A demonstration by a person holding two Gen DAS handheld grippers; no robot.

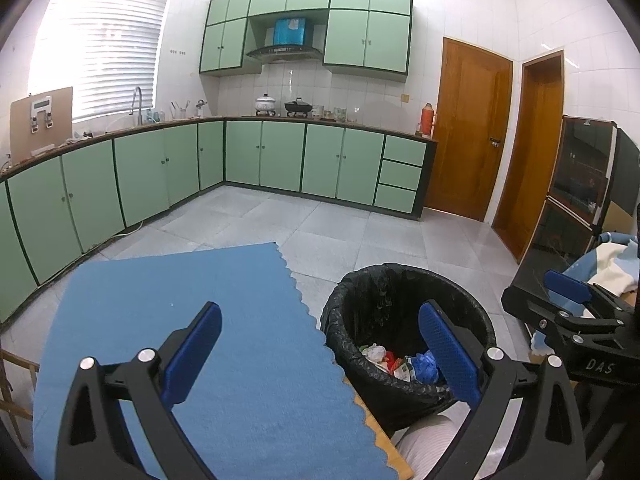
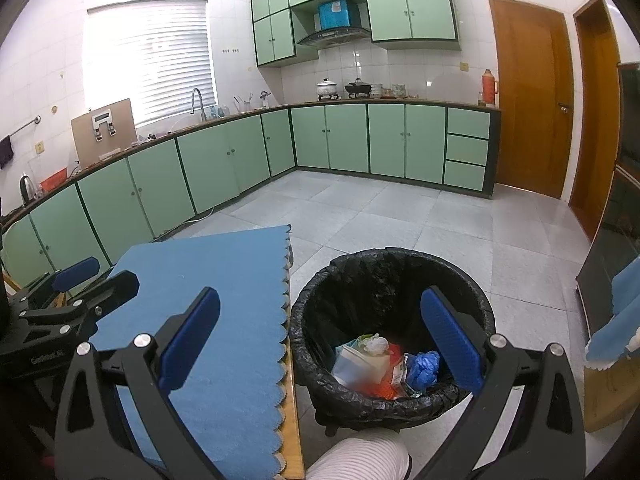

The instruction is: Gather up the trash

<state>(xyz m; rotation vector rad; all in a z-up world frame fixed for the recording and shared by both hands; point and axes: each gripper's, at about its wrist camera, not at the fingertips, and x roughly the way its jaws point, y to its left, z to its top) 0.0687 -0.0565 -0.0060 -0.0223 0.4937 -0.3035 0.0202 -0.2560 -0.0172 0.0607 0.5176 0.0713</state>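
Observation:
A round bin with a black liner [image 1: 404,280] [image 2: 384,264] stands on the floor right of the table. Inside lie a white crumpled wad [image 2: 377,345], a blue glove [image 2: 423,368], a packet [image 2: 354,364] and red scraps [image 1: 390,360]. My left gripper [image 1: 320,348] is open and empty, its left finger over the blue cloth and its right finger over the bin. My right gripper [image 2: 320,340] is open and empty above the bin's near rim. The right gripper also shows in the left wrist view [image 1: 576,300], the left one in the right wrist view [image 2: 86,280].
A blue scalloped cloth [image 1: 192,340] [image 2: 208,300] covers the wooden table. Green cabinets [image 1: 160,168] line the left and far walls. Two wooden doors [image 1: 468,128] and a dark glass cabinet [image 1: 576,192] stand at the right. A knee in striped fabric [image 2: 360,456] is at the bottom.

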